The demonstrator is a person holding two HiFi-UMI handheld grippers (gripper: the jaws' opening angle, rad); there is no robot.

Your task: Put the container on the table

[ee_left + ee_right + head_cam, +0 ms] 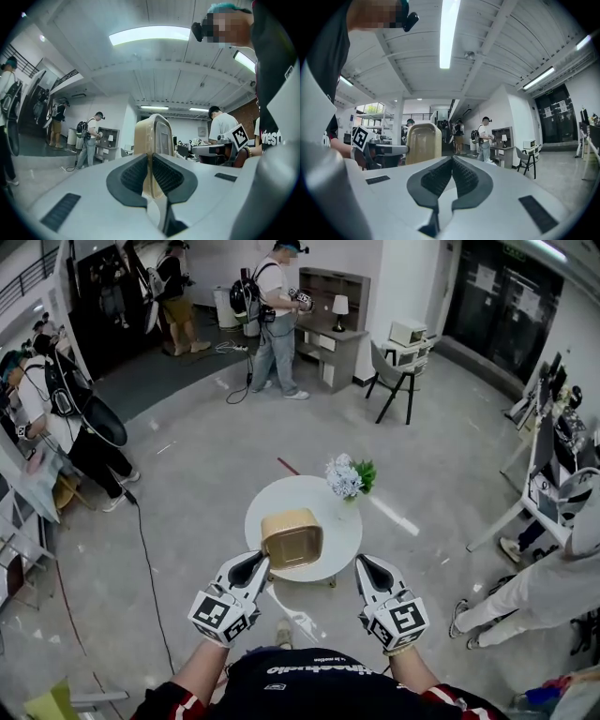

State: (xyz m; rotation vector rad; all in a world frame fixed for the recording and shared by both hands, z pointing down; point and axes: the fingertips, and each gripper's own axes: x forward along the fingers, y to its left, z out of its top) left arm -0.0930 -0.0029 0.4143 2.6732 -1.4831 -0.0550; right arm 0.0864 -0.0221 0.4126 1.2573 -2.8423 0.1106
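Grey floor (187,521) of a large, bright hall, with a black cable (145,559) trailing across it; item one, a round white table (281,495) at centre, bearing a bunch of pale flowers (349,476) with green leaves at its far right rim. Item two, a tan container (292,537), roughly square with rounded corners, seen from the head view over the near part of the table; whether it rests on the top cannot be told. Left gripper (256,563): level, at the container's near left corner, its fingers (131,176) clamped on the container's thin wall, which stands upright between them. Right gripper (367,565): level, near the table's near right rim, well apart from the container, its fingers (464,180) closed together with nothing between them. Background: a person (277,315) with a backpack standing at a grey desk (328,343) by the far wall, and a dark chair (394,371) to the right of it.
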